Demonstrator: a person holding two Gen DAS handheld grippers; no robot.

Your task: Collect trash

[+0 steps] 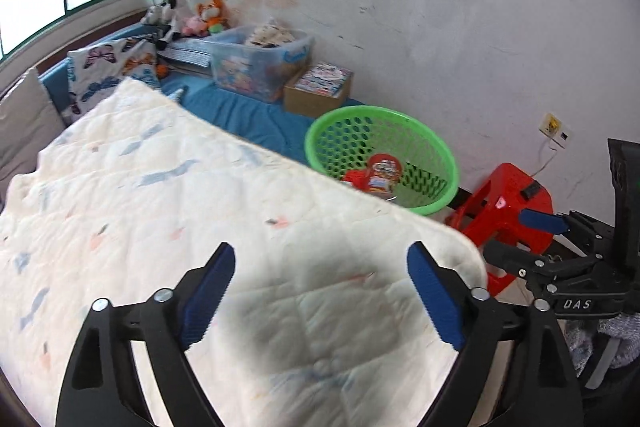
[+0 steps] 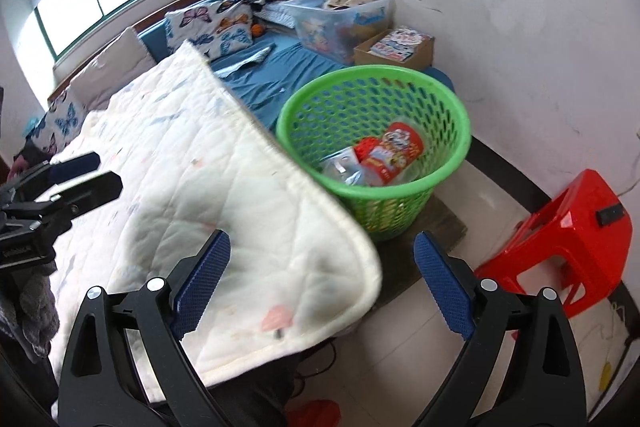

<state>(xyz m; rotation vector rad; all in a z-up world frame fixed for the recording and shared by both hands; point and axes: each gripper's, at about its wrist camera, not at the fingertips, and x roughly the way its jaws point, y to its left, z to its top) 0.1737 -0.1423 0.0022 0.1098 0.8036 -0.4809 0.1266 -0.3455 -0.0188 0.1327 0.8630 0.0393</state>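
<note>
Both claws wide and empty over the quilt [image 1: 168, 187].
Scan for more litter, perhaps the scrap [image 2: 250, 61] upper centre; drop into green basket [image 2: 372, 147].

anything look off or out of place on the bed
One thing: a crumpled silvery wrapper lies loose on the blue bedsheet near the butterfly-print pillow, not in the green perforated plastic basket, which already holds red snack packaging.
</note>
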